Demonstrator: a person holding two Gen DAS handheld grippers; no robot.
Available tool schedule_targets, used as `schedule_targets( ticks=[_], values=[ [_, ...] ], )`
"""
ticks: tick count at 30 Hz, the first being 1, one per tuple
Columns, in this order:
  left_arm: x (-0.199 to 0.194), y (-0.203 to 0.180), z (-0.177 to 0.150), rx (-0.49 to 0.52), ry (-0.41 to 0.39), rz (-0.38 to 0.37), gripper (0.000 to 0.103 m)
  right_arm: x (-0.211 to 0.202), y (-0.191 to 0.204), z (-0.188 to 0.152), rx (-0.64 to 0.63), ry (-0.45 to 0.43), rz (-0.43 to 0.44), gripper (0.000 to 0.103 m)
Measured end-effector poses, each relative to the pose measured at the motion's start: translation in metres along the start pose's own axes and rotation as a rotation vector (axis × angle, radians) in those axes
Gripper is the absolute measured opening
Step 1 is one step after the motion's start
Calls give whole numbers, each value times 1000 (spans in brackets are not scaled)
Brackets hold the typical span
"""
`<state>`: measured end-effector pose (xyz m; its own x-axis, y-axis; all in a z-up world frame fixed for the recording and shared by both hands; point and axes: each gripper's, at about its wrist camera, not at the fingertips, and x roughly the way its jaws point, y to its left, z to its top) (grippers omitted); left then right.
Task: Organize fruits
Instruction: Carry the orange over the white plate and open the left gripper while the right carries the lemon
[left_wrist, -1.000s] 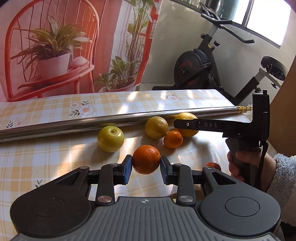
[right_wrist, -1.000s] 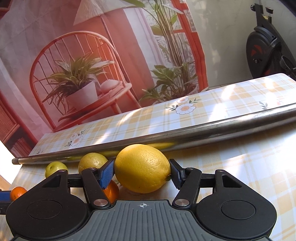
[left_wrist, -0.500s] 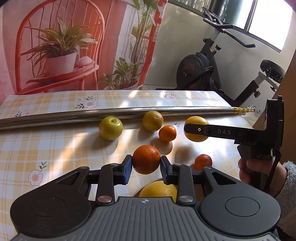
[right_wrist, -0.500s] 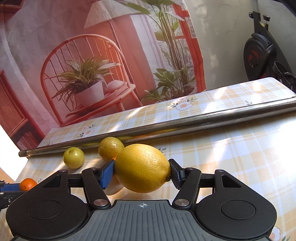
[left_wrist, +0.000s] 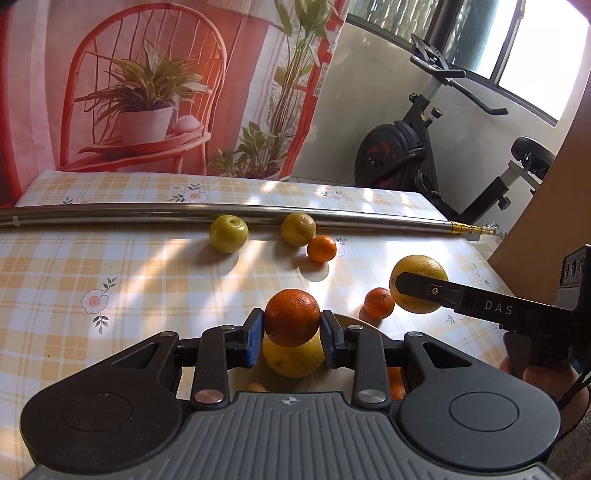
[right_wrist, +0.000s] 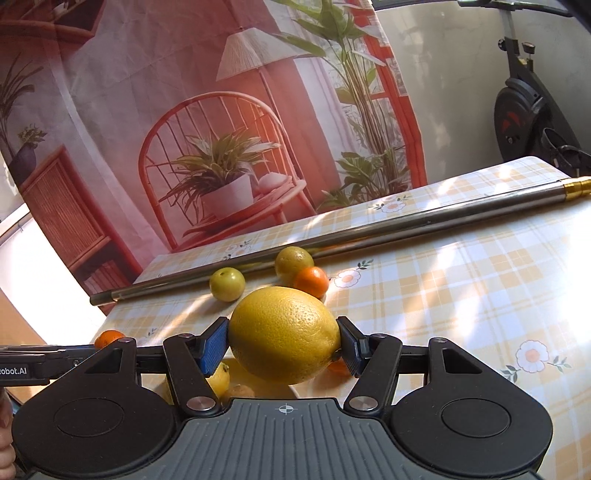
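— Starting at nine o'clock in the left wrist view, what lies on the table?

— Only checked cloth with flower prints, and a long metal pole running across the far side. Just this side of the pole, toward eleven o'clock from the claw, sits a green-yellow apple, then a yellow citrus touching the pole, with a small mandarin just beside it

— And the left gripper?

— Its jaws are closed partway onto an orange, blue pads pressed against both sides, held above the table. Directly beneath the orange a yellow fruit shows, and bits of other fruit peek out under the claw body at five o'clock, too hidden to tell more

— Further right?

— At two o'clock a second mandarin lies on the cloth, touching or nearly touching, in this view, the big lemon carried by the right gripper. A hand holds that gripper's handle at four o'clock

— How does the right wrist view show it?

— There the jaws stand wide but are clamped on the lemon's two ends, lifting it off the cloth. At nine o'clock the left gripper's finger reaches in with the orange at its tip. An exercise bike stands at two o'clock
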<state>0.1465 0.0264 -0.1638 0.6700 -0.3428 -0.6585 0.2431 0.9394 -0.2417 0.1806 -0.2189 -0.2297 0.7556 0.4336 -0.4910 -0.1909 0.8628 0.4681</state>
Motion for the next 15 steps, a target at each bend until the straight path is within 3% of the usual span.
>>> schedule_targets(
  ticks=[5, 11, 15],
  values=[
    [-15, -8, -16, 10, 24, -15, 34, -17, 9, -16, 12, 26, 18, 58],
    [-13, -8, -47, -25, 110, -60, 34, -28, 21, -33, -7, 51, 24, 58],
    [-6, -9, -58, -9, 143, -41, 34, -34, 26, -38, -17, 48, 21, 58]
  ],
)
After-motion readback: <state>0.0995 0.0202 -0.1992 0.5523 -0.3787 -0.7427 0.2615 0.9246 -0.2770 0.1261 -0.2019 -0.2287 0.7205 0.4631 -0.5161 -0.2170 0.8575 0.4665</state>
